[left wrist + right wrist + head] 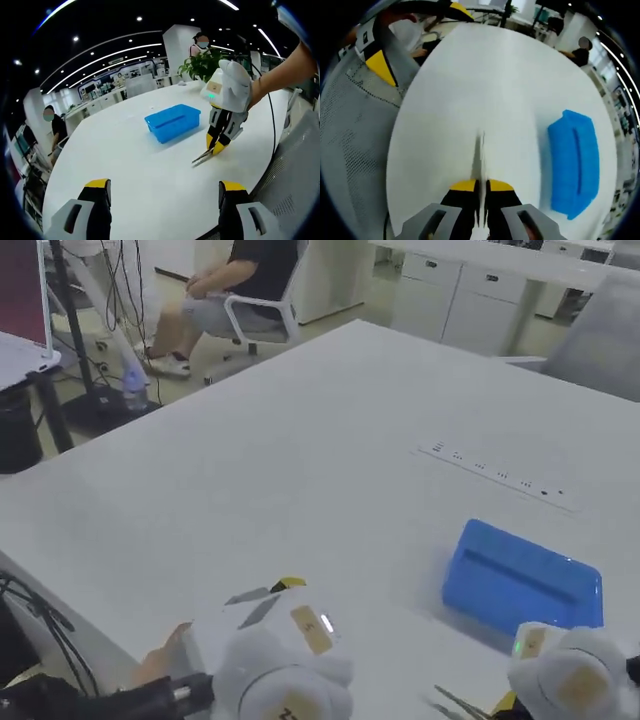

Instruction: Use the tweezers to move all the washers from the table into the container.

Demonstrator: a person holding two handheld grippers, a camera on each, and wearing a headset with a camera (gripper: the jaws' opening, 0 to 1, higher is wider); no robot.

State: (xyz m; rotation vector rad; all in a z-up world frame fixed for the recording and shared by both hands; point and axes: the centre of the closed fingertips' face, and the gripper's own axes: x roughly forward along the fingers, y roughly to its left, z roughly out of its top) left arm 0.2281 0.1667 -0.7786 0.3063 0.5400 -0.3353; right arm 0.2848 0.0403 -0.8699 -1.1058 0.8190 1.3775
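Note:
A blue lidded container lies on the white table near its front right. In the right gripper view my right gripper is shut on thin metal tweezers, which point out over the bare tabletop with the container to their right. The left gripper view shows the left gripper open, its yellow-tipped jaws wide apart with nothing between them. Ahead of it the right gripper holds the tweezers with their tips down at the table, just in front of the container.
A socket strip is set flush in the table beyond the container. A person sits on an office chair at the far left. Cables hang at the table's near left edge. A mesh chair stands close by.

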